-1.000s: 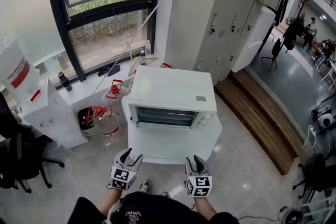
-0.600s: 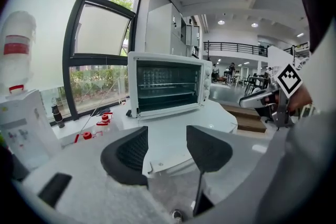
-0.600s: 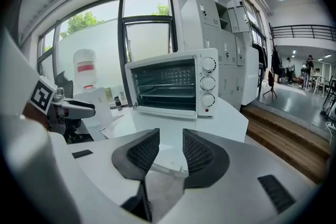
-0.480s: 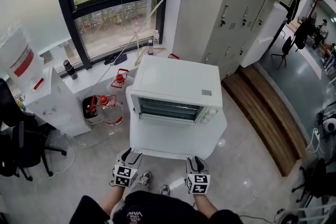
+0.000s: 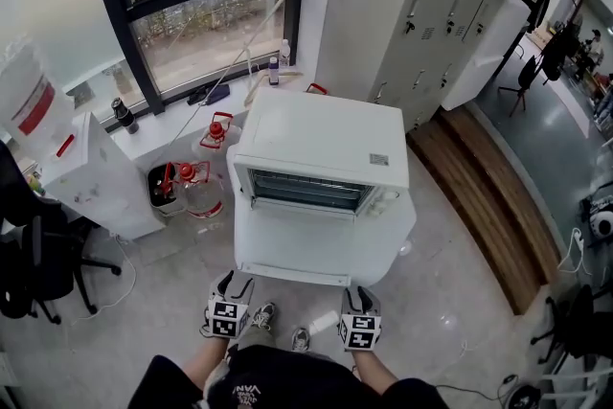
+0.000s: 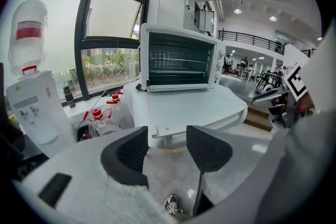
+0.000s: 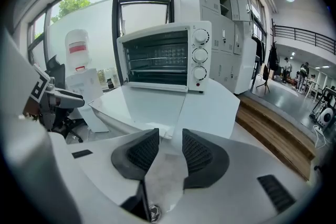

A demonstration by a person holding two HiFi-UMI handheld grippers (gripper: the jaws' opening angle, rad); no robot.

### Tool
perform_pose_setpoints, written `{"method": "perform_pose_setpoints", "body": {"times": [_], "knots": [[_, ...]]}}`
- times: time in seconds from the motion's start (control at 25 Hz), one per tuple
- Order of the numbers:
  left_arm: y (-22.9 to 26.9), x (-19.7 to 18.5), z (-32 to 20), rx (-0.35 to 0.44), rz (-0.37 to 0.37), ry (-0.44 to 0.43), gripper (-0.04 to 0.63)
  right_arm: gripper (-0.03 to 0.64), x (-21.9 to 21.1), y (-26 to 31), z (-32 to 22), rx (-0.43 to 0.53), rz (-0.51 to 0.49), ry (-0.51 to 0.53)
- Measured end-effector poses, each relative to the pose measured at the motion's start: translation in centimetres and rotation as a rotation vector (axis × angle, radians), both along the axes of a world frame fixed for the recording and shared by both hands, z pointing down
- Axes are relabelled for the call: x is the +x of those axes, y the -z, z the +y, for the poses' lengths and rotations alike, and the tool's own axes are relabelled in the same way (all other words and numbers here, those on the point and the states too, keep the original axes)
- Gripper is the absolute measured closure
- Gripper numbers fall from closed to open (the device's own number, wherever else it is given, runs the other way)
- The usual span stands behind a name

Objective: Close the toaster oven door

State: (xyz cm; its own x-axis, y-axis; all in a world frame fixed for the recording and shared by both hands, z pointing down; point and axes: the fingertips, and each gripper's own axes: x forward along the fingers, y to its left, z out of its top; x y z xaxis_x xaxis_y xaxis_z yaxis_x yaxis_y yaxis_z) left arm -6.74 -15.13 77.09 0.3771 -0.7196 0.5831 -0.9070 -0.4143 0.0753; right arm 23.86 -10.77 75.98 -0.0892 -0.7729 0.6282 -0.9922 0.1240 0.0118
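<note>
A white toaster oven [image 5: 321, 144] stands on a white table, its cavity facing me. Its door [image 5: 311, 239] is folded down flat, with the handle [image 5: 308, 276] along the near edge. My left gripper [image 5: 233, 283] sits at the left end of that edge. In the left gripper view the left gripper [image 6: 167, 148] is open, with the handle [image 6: 170, 137] just beyond the gap. My right gripper [image 5: 357, 294] is at the right end. In the right gripper view the right gripper [image 7: 167, 150] has its jaws a little apart, empty, close to the door's corner [image 7: 167, 132].
A water dispenser [image 5: 67, 172] with a jug stands left. Red-capped bottles [image 5: 192, 192] sit on the floor beside the table. A black office chair [image 5: 38, 273] is at the far left. Grey lockers [image 5: 450, 5] and a wooden step [image 5: 488, 206] lie right.
Both grippers have dropped lower in the head view and closed in on the door's near edge. The door still lies flat open.
</note>
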Motion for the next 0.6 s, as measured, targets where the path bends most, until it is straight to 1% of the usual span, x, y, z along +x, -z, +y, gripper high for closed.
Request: {"method": "perform_pose_setpoints", "body": {"times": [0.2,0.32,0.6], "knots": [[-1.3,0.0,0.6,-0.05,0.008,0.001,0.364,0.482,0.2,-2.1,0.5,-0.053,0.015,0.007],[-3.0,-0.1,0.9,-0.085,-0.012,-0.017,0.363,0.477,-0.2,-3.2,0.5,-0.079,0.014,0.027],[-4.4,0.3,0.1,-0.118,-0.035,-0.031,0.364,0.476,-1.9,-4.4,-0.6,-0.093,-0.001,0.069]]}}
